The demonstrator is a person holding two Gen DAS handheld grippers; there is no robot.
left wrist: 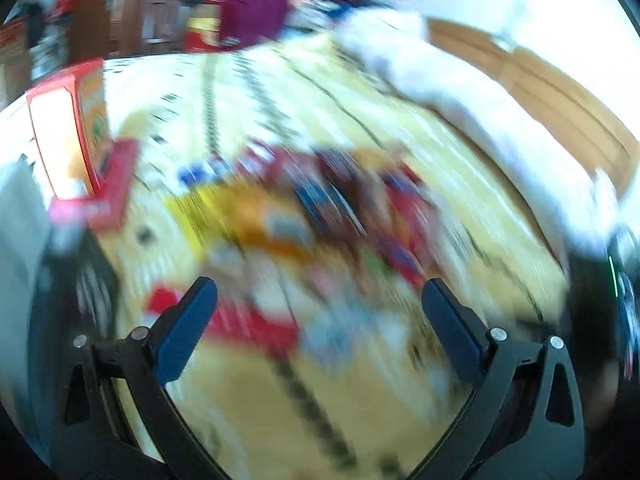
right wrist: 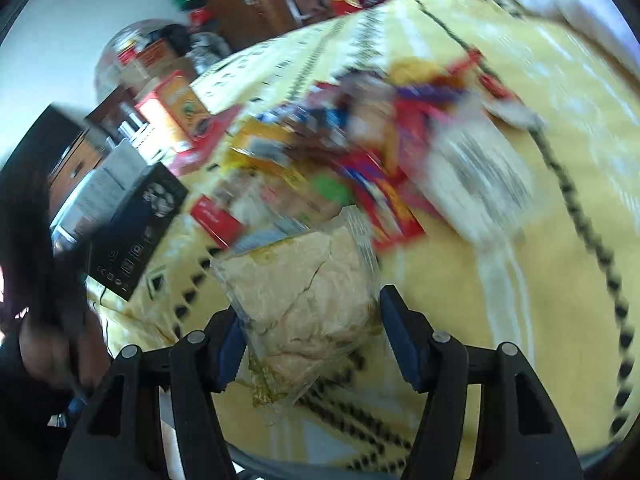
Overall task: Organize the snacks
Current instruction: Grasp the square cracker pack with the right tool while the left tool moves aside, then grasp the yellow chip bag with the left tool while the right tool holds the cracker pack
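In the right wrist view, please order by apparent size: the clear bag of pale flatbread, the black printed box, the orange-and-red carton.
1. Clear bag of pale flatbread, though nearest the camera.
2. Black printed box.
3. Orange-and-red carton, farthest and blurred.

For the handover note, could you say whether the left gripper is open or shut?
Open: the left gripper holds its fingers wide apart, nothing between them.

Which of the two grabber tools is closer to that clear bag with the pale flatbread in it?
Right. The right gripper has the clear bag of flatbread between its fingers, gripped at its near end. The left gripper stands open and empty above the blurred snack pile.
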